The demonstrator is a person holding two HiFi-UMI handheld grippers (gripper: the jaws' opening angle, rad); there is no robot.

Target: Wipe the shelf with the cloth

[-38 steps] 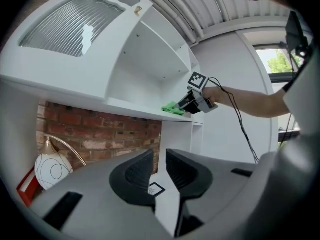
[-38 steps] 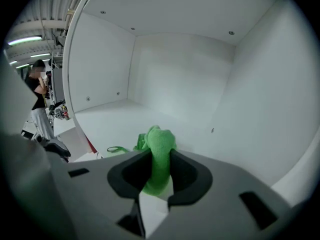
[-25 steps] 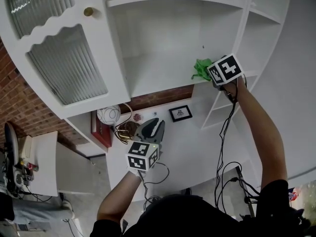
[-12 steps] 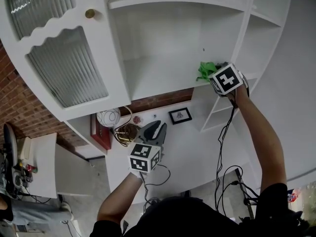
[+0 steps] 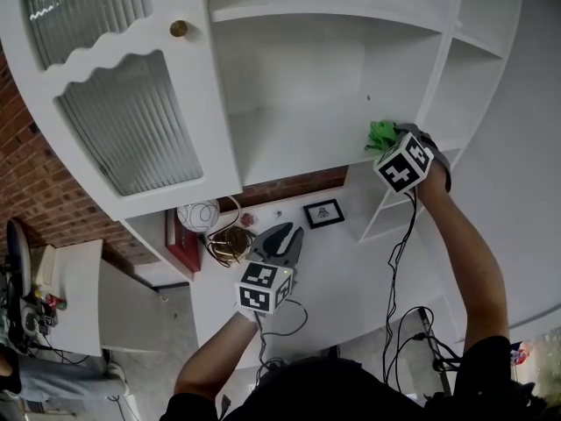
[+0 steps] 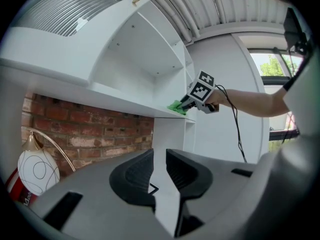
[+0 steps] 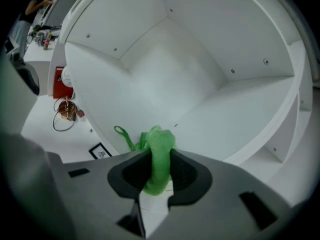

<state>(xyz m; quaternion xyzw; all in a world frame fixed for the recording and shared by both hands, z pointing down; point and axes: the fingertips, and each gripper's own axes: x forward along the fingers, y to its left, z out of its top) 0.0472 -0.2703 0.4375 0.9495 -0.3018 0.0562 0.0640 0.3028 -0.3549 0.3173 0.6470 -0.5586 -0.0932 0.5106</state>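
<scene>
While it wiped the shelf (image 5: 298, 139)'s right edge, the right gripper (image 7: 160, 168) clenched the cloth (image 7: 159, 146).
Left gripper (image 6: 160, 171) hung empty, released; leftward sweep seemed due.

- The cloth (image 7: 159, 154) is bright green and soft. It is bunched into a crumpled wad, and a thin loop is seen sticking out at one side.
- It is clamped between the jaws of the right gripper (image 7: 160, 173) and pressed down on the shelf (image 5: 298, 139), at the front edge and close to the right corner.
- The shelf is a plain white board set level in an open white cabinet bay. It is closed in by a back wall and two side walls, and its front edge is rounded off.
</scene>
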